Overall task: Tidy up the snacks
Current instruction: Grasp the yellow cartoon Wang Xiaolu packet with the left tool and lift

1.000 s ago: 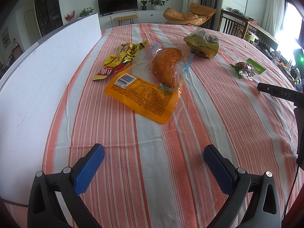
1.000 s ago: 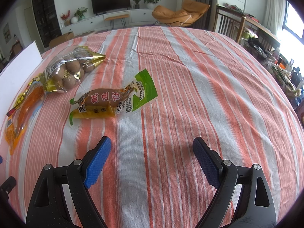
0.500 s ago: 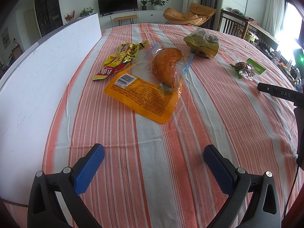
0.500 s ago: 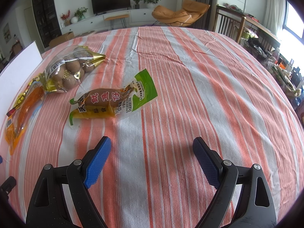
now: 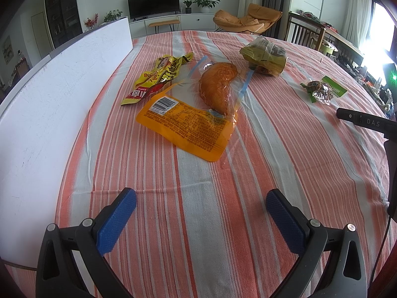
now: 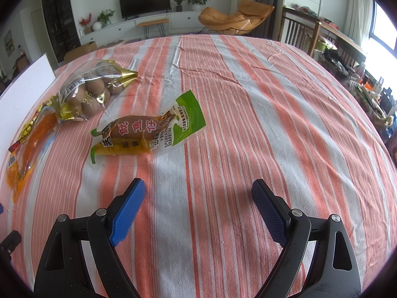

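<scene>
Crinkly plastic packets lie loose on striped cloth; left gripper (image 5: 201,213) and right gripper (image 6: 196,204) both spread apart, empty. Judged first pick: green packet (image 6: 148,134) at 11 o'clock of right gripper, so come in low and pinch its flat sealed edge, not the bulge

Left tool (image 5: 201,213) gapes empty — orange snack pack (image 5: 191,121) lies ahead.

A home living room: a TV (image 5: 153,3) on a low cabinet (image 5: 191,22), potted plants (image 5: 205,0), an orange lounge chair (image 5: 248,19).
</scene>
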The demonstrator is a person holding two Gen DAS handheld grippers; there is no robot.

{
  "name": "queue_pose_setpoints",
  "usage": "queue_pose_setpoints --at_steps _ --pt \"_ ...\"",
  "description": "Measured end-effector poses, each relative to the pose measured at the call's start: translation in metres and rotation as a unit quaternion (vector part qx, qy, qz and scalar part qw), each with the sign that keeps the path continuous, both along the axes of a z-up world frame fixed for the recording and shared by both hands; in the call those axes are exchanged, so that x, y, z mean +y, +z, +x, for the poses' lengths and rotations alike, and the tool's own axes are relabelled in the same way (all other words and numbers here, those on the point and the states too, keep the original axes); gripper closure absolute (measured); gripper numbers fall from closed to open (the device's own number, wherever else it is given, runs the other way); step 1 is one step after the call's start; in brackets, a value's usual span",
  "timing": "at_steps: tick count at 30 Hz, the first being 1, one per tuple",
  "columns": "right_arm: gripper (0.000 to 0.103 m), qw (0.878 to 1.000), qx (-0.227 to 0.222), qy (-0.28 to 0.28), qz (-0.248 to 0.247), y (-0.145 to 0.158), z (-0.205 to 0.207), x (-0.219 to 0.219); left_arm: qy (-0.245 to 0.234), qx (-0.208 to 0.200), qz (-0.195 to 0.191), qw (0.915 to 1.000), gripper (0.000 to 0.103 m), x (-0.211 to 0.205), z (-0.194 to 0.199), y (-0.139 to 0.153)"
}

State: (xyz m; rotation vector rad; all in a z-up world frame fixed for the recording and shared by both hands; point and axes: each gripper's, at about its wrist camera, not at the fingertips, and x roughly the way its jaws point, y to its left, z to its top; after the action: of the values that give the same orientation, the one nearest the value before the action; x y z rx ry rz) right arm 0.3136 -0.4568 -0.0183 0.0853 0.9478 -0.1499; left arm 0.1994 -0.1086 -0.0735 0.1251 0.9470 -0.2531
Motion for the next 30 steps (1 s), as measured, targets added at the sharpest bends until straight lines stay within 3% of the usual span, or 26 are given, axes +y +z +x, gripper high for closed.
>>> queue_pose_setpoints --at_steps 9,12,15,18,20,23,26,30 --pt "0.013 1.000 0.000 0.000 0.000 0.000 0.000 0.000 -0.004 0.000 -0.001 1.0000 0.000 0.000 -0.001 0.000" --pt "0.013 1.000 0.000 0.000 0.000 0.000 0.000 0.000 -0.034 0.028 -0.016 0.9989 0.000 0.003 0.001 0.005" --pt "0.013 1.000 0.000 0.000 0.000 0.000 0.000 0.000 -0.035 0.034 -0.073 0.9961 0.000 0.018 0.015 0.030" --pt "0.013 1.000 0.000 0.000 0.000 0.000 0.000 0.000 -0.010 0.009 -0.096 0.9953 0.000 0.034 0.052 0.071" --pt "0.013 1.000 0.000 0.000 0.000 0.000 0.000 0.000 0.012 0.013 -0.102 0.9946 0.000 0.039 0.084 0.087" --pt "0.013 1.000 0.000 0.000 0.000 0.000 0.000 0.000 0.046 0.020 -0.073 0.9960 0.000 0.037 0.132 0.087" --pt "0.013 1.000 0.000 0.000 0.000 0.000 0.000 0.000 0.052 0.020 0.002 0.9985 0.001 0.022 0.167 0.069" --pt "0.013 1.000 0.000 0.000 0.000 0.000 0.000 0.000 0.055 0.034 0.082 0.9945 0.007 0.013 0.199 0.035"
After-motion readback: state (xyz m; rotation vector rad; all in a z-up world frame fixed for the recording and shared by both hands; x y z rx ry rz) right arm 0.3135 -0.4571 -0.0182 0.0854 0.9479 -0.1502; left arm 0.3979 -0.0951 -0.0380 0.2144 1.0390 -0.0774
